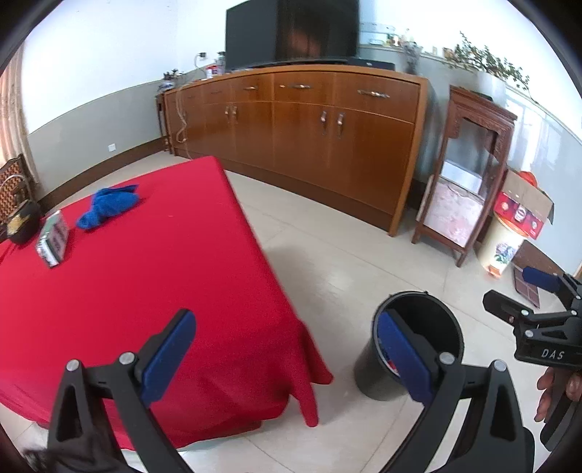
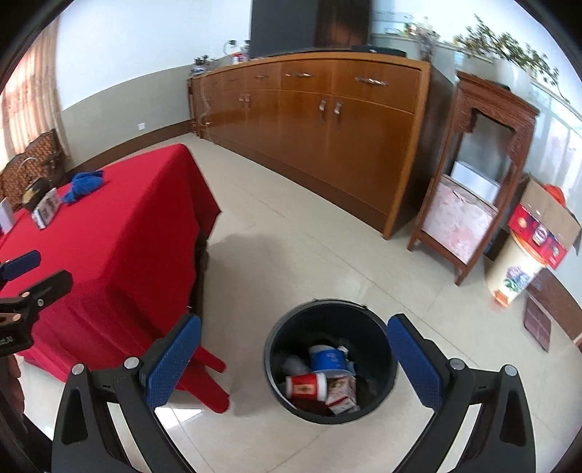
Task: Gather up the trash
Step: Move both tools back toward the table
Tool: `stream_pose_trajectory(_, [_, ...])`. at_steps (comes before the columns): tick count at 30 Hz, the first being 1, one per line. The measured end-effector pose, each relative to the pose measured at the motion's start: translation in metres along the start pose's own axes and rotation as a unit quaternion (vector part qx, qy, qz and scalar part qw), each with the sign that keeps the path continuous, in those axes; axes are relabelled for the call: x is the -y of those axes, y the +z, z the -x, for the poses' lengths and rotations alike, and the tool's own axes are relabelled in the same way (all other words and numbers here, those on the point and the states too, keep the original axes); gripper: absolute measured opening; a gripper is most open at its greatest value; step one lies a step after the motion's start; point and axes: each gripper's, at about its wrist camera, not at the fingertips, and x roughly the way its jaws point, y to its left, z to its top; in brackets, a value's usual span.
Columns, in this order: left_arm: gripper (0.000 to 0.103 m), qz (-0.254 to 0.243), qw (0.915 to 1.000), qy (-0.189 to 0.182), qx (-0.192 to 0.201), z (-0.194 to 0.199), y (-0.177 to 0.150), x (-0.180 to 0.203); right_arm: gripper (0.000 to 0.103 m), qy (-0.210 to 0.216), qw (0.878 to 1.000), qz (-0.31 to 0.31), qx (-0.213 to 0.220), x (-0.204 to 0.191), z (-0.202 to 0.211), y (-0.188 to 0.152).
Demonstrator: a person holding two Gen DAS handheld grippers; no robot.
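Note:
A black trash bin [image 2: 329,360] stands on the tiled floor beside the red-clothed table [image 2: 109,225]. Inside it lie a red-and-white cup [image 2: 305,387], a blue-and-white container [image 2: 327,358] and crumpled wrappers [image 2: 342,396]. My right gripper [image 2: 291,364] hovers over the bin, open, nothing between its blue pads. My left gripper [image 1: 283,356] is open too, above the table's corner, with the bin [image 1: 418,342] partly behind its right finger. The right gripper [image 1: 527,302] also shows at the right edge of the left wrist view. On the table [image 1: 145,276] rest a blue cloth [image 1: 107,205] and a small packet [image 1: 52,238].
A long wooden sideboard [image 2: 316,120] with a TV [image 1: 291,32] lines the far wall. A carved wooden stand [image 2: 473,174], a cardboard box [image 2: 542,225] on a white floral bin [image 2: 513,269], and a dark bag [image 1: 20,222] at the table's left edge.

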Motion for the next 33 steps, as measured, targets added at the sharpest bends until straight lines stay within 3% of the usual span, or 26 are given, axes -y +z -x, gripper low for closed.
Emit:
stream_pose_trajectory(5, [0.101, 0.021, 0.9991, 0.027, 0.023, 0.018, -0.003, -0.037, 0.103, 0.033, 0.999, 0.025, 0.010, -0.038, 0.000, 0.017])
stream_pose_trajectory(11, [0.101, 0.058, 0.9954, 0.068, 0.032, 0.034, -0.006, -0.093, 0.103, 0.112, 0.993, 0.033, 0.003, -0.091, -0.014, 0.038])
stream_pose_trajectory(16, [0.101, 0.096, 0.9861, 0.128, 0.043, 0.044, -0.013, -0.152, 0.103, 0.126, 0.988, 0.084, -0.010, -0.148, -0.026, 0.057])
stream_pose_trajectory(20, [0.100, 0.125, 0.9790, 0.157, 0.039, 0.045, -0.014, -0.189, 0.103, 0.166, 0.981, 0.102, -0.018, -0.194, -0.039, 0.075])
stream_pose_trajectory(27, [0.100, 0.151, 0.9707, 0.183, 0.037, 0.039, -0.013, -0.235, 0.103, 0.200, 0.967, 0.160, -0.005, -0.267, -0.058, 0.098])
stream_pose_trajectory(33, [0.098, 0.167, 0.9672, 0.190, 0.022, 0.008, 0.003, -0.268, 0.101, 0.225, 0.956, 0.187, -0.015, -0.324, -0.097, 0.124])
